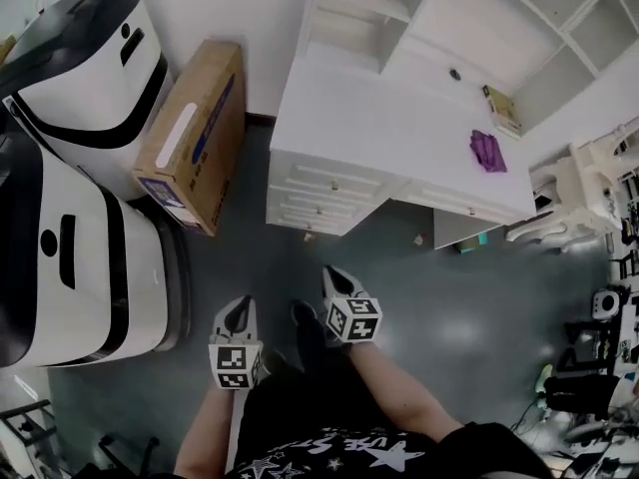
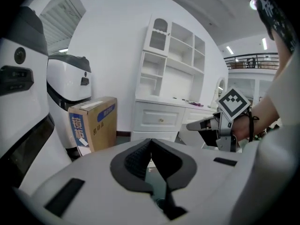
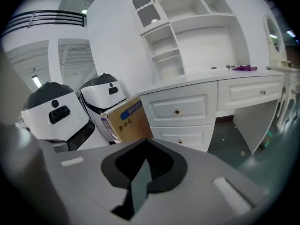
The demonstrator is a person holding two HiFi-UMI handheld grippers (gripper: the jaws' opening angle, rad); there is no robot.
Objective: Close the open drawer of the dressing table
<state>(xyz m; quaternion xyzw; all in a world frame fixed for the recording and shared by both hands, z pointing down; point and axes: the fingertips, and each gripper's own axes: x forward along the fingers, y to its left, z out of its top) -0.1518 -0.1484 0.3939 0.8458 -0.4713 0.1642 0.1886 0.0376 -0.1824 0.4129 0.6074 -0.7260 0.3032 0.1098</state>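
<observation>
The white dressing table point(image 1: 399, 118) stands against the far wall, its stack of drawers point(image 1: 324, 183) at its left end. In the right gripper view the drawer fronts point(image 3: 180, 108) with small round knobs look flush. Both grippers hang over the dark floor, well short of the table. My left gripper point(image 1: 238, 309) is shut, its tips meeting with nothing between them point(image 2: 150, 142). My right gripper point(image 1: 337, 279) is a little nearer the drawers and also shut and empty point(image 3: 144, 140). It shows in the left gripper view too point(image 2: 197, 124), pointing left.
A brown cardboard box point(image 1: 195, 133) leans against the wall left of the drawers. Two large white-and-black machines point(image 1: 80, 68) point(image 1: 70, 257) fill the left side. A purple item point(image 1: 487, 151) lies on the tabletop. A white chair point(image 1: 569, 203) stands at the right.
</observation>
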